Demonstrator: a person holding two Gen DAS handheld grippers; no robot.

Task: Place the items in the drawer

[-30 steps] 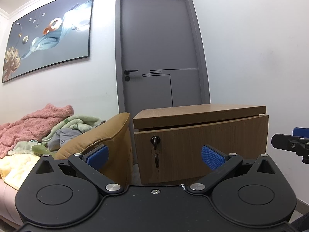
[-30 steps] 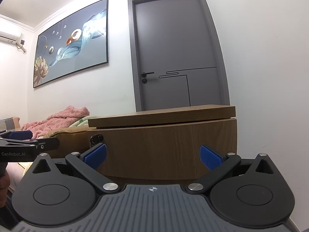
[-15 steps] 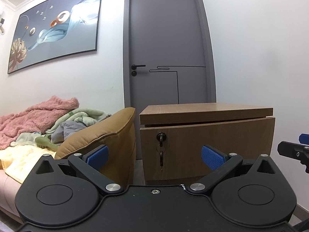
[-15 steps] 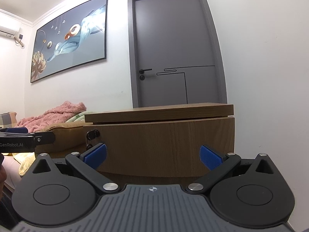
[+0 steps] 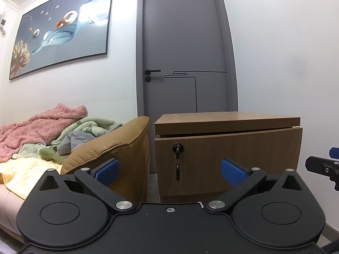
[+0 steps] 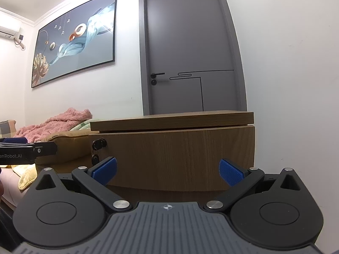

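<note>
A: Where does the job stand?

B: At the opening step, by the look of it. The drawer (image 5: 227,160) of the wooden cabinet (image 5: 226,121) is closed, its front flush under the top. It sits at about 1 o'clock from the left gripper (image 5: 169,169) and dead ahead, 12 o'clock, of the right gripper (image 6: 167,170).

A: And the tools?

B: Both are spread wide, blue pads (image 5: 107,170) well apart, and nothing is between them. Neither touches the cabinet.

A: Any handle to pull?

B: None shows. There is only a key (image 5: 177,148) in the lock at the drawer's upper left, with a second key dangling beneath it. From the right wrist view it lies at 10 o'clock.

A: So the next move?

B: Probably one gripper must close on that key, or catch the gap under the top, and draw the front outward. Whether it is locked cannot be told.

A: And the items?

B: Not evident. A sofa (image 5: 110,144) at 9 o'clock carries blankets (image 5: 42,124) and a pale green brush-like thing (image 5: 53,157); those may be the candidates.
</note>
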